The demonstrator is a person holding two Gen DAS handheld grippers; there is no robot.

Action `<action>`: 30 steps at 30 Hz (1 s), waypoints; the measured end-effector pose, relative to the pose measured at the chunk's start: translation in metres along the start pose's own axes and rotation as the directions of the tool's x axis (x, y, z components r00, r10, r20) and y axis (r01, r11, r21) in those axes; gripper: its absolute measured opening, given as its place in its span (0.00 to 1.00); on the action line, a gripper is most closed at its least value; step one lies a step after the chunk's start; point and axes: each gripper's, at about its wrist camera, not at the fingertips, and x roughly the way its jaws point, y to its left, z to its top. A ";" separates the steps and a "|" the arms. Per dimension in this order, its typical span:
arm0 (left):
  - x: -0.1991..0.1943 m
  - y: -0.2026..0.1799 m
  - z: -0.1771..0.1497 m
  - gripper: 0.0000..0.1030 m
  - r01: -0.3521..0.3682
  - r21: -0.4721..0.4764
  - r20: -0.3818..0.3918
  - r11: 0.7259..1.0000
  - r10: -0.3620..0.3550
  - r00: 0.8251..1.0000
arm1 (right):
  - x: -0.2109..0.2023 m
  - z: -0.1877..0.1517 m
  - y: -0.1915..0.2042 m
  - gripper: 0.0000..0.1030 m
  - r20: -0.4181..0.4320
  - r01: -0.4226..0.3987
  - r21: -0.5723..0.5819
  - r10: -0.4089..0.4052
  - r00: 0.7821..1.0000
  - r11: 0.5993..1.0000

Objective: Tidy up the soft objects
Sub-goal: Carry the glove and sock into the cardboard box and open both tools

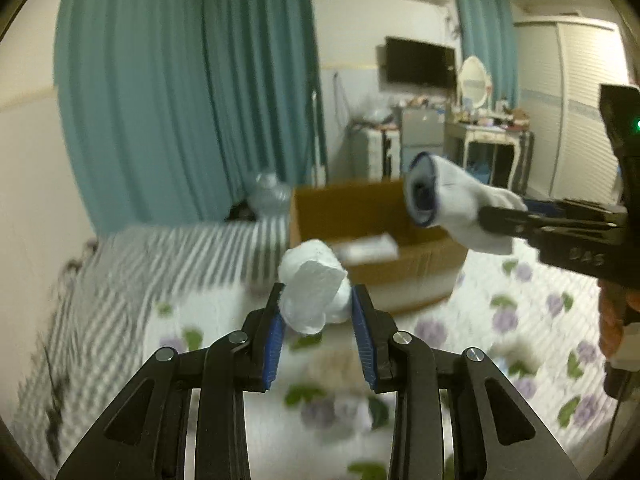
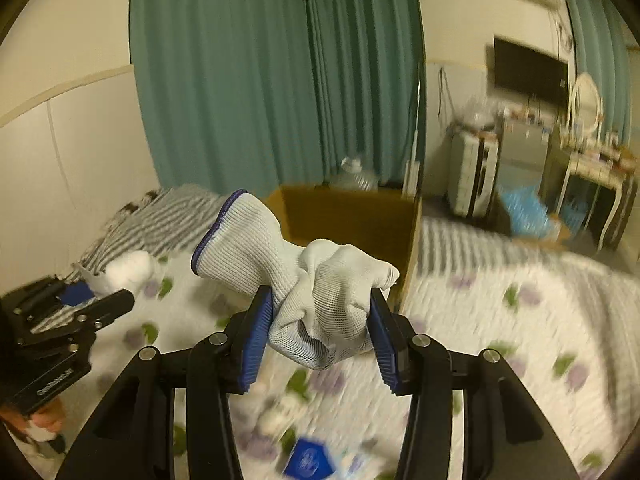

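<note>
My left gripper (image 1: 316, 300) is shut on a white fluffy wad (image 1: 314, 292), held above the flowered bedspread (image 1: 500, 320). In the right wrist view that wad (image 2: 130, 272) shows at the far left in the left gripper (image 2: 94, 306). My right gripper (image 2: 320, 304) is shut on a bunched white knit glove (image 2: 312, 300) with a blue-edged cuff (image 2: 216, 228) sticking up to the left. The same glove (image 1: 452, 208) appears at the right of the left wrist view, pinched in the right gripper (image 1: 504, 216). An open cardboard box (image 1: 360, 224) stands on the bed beyond both grippers.
A grey striped blanket (image 1: 160, 264) lies on the bed to the left. Something white (image 1: 368, 248) lies inside the box. A blue packet (image 2: 308, 460) and small soft items rest on the bedspread below. Teal curtains (image 1: 180, 80), a dressing table (image 1: 488, 136) and a wardrobe stand behind.
</note>
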 end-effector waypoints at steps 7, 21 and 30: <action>0.043 -0.015 0.071 0.31 0.022 0.054 0.055 0.998 -0.025 0.998 | 0.021 0.062 -0.008 0.45 0.061 0.063 -0.045 -0.060 0.996 0.997; 0.181 -0.006 0.080 0.75 -0.027 0.007 -0.050 1.000 0.027 0.998 | 0.134 0.057 -0.044 0.83 -0.048 0.082 0.022 -0.080 0.996 0.996; 0.157 0.000 0.077 0.75 -0.083 0.003 -0.039 0.997 0.083 0.996 | 0.094 0.063 -0.058 0.85 -0.004 0.103 0.045 -0.103 0.995 0.994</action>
